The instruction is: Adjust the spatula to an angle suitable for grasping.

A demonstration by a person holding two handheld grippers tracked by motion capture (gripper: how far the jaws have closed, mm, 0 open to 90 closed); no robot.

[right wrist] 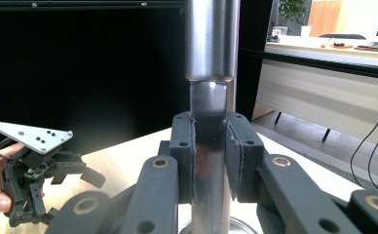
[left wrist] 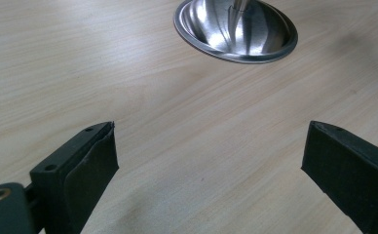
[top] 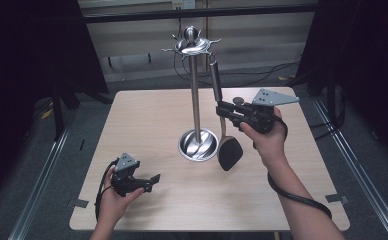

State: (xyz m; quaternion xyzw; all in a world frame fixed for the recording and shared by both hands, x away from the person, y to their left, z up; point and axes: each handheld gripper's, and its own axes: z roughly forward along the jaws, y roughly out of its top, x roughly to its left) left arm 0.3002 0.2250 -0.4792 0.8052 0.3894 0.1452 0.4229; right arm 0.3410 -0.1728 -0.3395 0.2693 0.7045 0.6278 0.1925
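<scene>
Desk (top: pixel 147 210) space near the person is where the left tool (top: pixel 151 181) waits, jaws wide with nothing between them, aimed at the stand's base (left wrist: pixel 236 29). Farther in and to the right, the right tool (top: pixel 223 111) is clamped on the spatula's (top: pixel 229 150) metal shaft just below its grip, and the black blade hangs close beside the base. Judging by this, the step is hooking the spatula onto the stand (top: pixel 195 100): keep the pinch firm so the shaft cannot twist, lift straight, and bring the handle end up to a hook on the crown (top: pixel 192 46) at the far top.
</scene>
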